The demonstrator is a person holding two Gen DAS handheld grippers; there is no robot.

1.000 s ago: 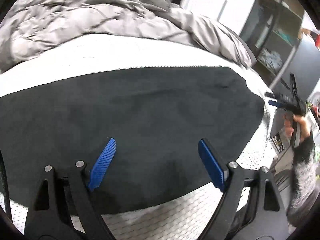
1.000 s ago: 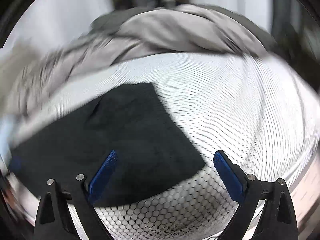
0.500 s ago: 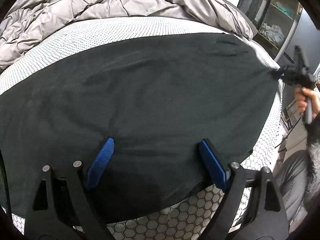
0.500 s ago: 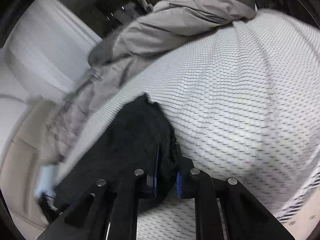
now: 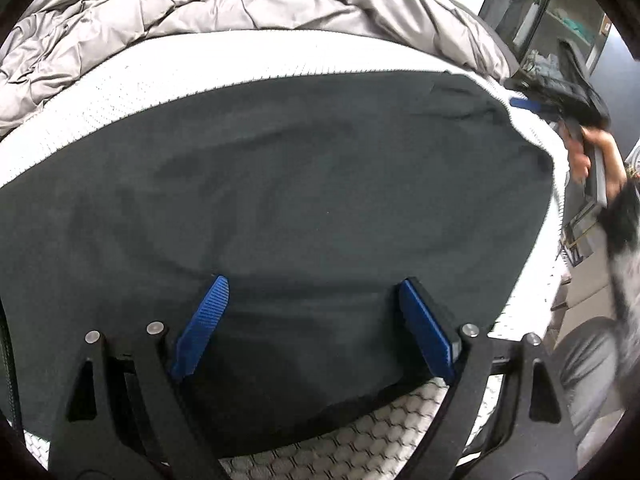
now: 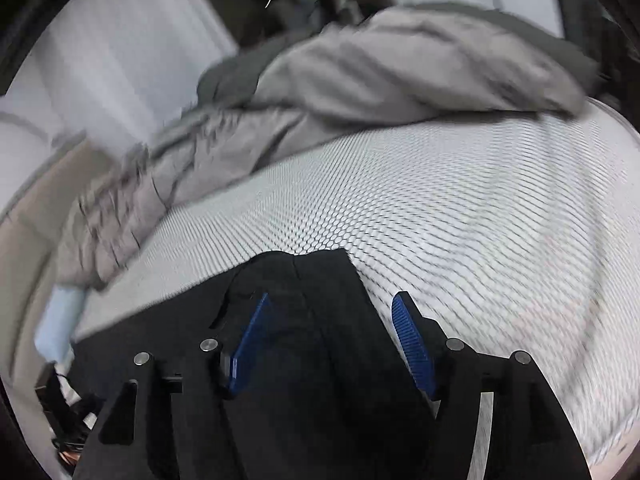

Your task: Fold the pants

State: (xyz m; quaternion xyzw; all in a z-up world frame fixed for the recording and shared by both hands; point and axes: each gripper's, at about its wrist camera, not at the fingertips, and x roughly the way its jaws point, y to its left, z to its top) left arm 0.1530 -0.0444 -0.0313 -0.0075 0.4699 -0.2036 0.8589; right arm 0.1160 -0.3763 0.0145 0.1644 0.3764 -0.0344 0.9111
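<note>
The black pants [image 5: 304, 200] lie spread flat on the white honeycomb mattress [image 5: 384, 436]. My left gripper [image 5: 314, 282] hangs open just over the pants near their front edge, with nothing between its blue pads. The right gripper [image 5: 524, 104] shows at the pants' far right end, held by a hand [image 5: 580, 152]. In the right wrist view the right gripper [image 6: 331, 298] straddles that end of the pants [image 6: 304, 276]. Its jaws are opening, and the cloth lies between the pads without being pressed.
A crumpled grey quilt [image 5: 200, 4] is heaped along the back of the bed, and also shows as the quilt [image 6: 360, 80] in the right wrist view. Shelves [image 5: 560, 12] stand at the right. The person's fuzzy sleeve [image 5: 624, 232] and knee [image 5: 580, 360] are beside the bed's right edge.
The right gripper shut on the pants' end, then came apart again and swung toward the bare mattress. The left gripper came down closer over the pants.
</note>
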